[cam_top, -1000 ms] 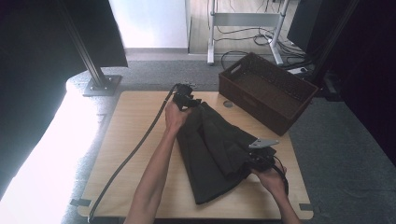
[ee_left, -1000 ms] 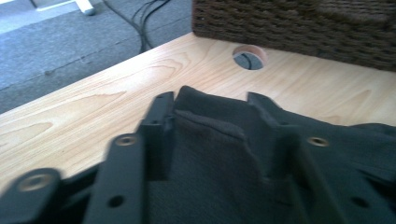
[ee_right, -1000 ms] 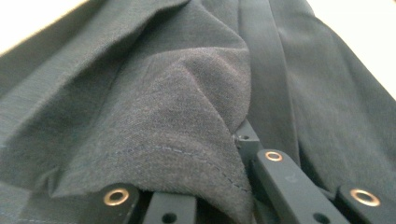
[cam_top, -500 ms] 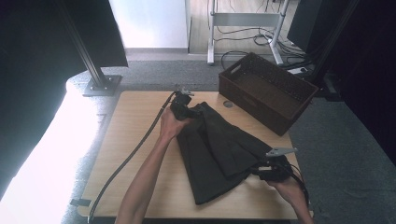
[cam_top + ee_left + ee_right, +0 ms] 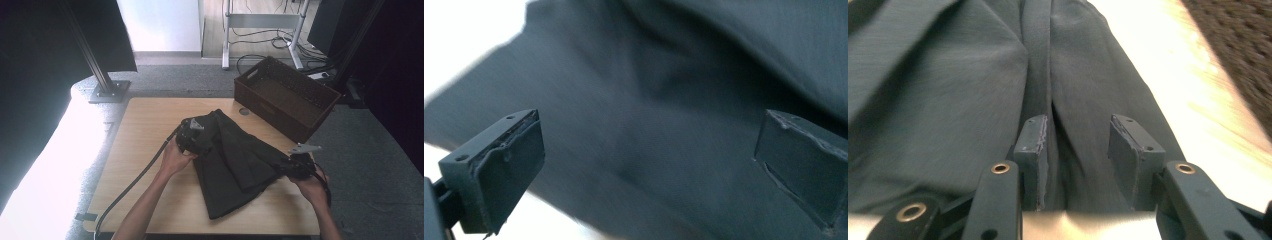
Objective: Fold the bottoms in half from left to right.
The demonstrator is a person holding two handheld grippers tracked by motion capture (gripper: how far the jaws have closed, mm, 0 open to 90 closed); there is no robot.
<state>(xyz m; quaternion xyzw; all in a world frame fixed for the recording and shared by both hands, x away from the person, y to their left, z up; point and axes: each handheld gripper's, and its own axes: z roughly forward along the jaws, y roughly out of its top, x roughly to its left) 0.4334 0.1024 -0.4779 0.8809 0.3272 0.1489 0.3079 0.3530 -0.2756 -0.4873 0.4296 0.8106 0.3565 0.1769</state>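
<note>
Now | dark garment [image 5: 235,165]: folded, creased, lying mid-table [image 5: 145,130] | my left gripper [image 5: 649,165]: jaws just spread wide, nothing gripped | my right gripper [image 5: 1075,145]: part-open, just narrowing, cloth fold between, unpinched

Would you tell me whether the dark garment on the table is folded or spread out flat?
Folded: on the dark garment one panel lies doubled over the layer beneath, its edges crossing on the table.

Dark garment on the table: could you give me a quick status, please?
Left tongs just opened wide over dark garment, nothing gripped. Right tongs part open at its edge. Basket beyond, clear.
</note>
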